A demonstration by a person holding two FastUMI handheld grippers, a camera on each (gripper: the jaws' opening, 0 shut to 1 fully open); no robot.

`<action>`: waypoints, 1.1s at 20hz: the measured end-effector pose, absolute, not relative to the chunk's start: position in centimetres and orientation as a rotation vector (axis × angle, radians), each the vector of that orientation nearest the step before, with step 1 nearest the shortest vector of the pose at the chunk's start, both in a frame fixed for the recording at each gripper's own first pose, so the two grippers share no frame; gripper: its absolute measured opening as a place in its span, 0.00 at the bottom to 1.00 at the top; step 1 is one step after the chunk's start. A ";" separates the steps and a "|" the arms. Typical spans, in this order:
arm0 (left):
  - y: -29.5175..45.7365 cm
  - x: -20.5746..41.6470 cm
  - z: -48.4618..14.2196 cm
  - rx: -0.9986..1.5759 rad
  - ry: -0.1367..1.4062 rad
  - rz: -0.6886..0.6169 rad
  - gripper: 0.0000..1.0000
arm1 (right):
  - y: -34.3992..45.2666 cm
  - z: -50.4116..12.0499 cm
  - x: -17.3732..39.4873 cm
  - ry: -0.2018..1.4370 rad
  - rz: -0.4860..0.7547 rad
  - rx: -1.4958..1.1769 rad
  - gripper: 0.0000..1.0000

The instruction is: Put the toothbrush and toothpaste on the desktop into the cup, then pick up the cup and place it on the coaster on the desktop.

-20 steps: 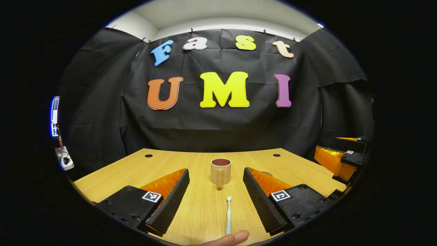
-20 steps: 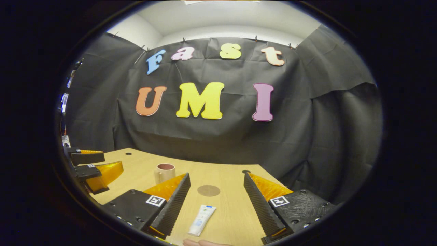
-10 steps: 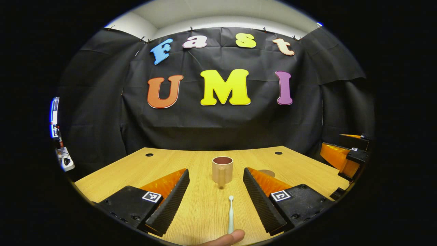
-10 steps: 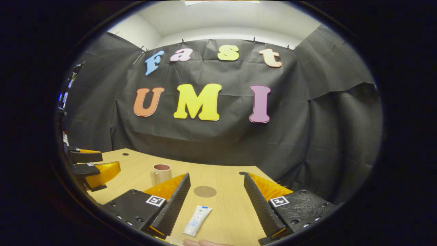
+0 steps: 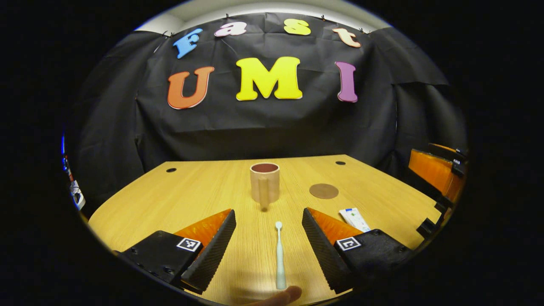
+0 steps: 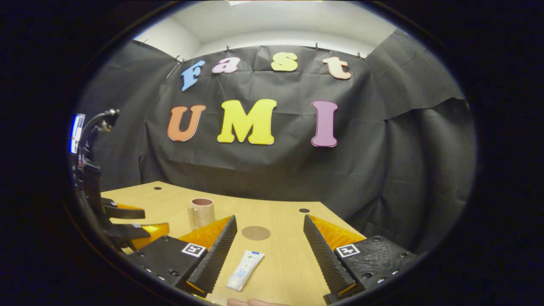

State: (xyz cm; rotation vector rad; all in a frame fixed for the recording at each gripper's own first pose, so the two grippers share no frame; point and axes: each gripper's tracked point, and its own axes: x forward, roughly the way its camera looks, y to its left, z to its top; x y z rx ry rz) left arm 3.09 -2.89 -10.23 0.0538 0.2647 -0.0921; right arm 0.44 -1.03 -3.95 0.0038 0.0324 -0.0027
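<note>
A pale toothbrush (image 5: 279, 256) lies on the wooden desk, lengthwise between the wide-apart fingers of my open left gripper (image 5: 268, 250), touching neither. Beyond it stands the tan cup (image 5: 264, 182), handle toward me, with the round brown coaster (image 5: 324, 191) to its right. In the right gripper view a white toothpaste tube (image 6: 245, 270) lies flat between the fingers of my open right gripper (image 6: 267, 257), near the left finger. Farther off there are the coaster (image 6: 256, 233) and the cup (image 6: 202, 212). The toothpaste (image 5: 353, 218) also appears past my left gripper's right finger.
The other gripper's orange and black body (image 5: 437, 174) shows at the right edge of the left gripper view. In the right gripper view the left gripper (image 6: 127, 223) sits at the left, over the desk. Two cable holes (image 5: 171, 170) mark the desk's far side. A fingertip (image 5: 280, 295) shows at the bottom.
My left gripper has risen and tilted down, so more of the desk, the coaster and the toothpaste came into sight. The right gripper barely moved. Both stayed open.
</note>
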 end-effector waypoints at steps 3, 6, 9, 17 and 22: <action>-3.1 3.7 -13.7 0.035 0.377 -0.094 0.97 | -0.8 -5.3 0.6 0.064 0.013 0.008 0.95; -3.6 3.6 -15.7 0.005 0.454 -0.116 0.92 | -1.0 -6.4 1.0 0.093 0.008 0.015 0.95; -3.7 3.6 -16.5 0.004 0.484 -0.130 0.80 | -1.3 -7.1 1.4 0.118 0.004 0.038 0.97; -3.1 3.3 -18.9 -0.017 0.584 -0.127 0.30 | -1.4 -7.1 1.8 0.118 -0.007 0.024 0.95; -2.9 3.3 -18.4 -0.041 0.563 -0.129 0.11 | -1.0 -7.1 2.1 0.130 -0.009 0.014 0.95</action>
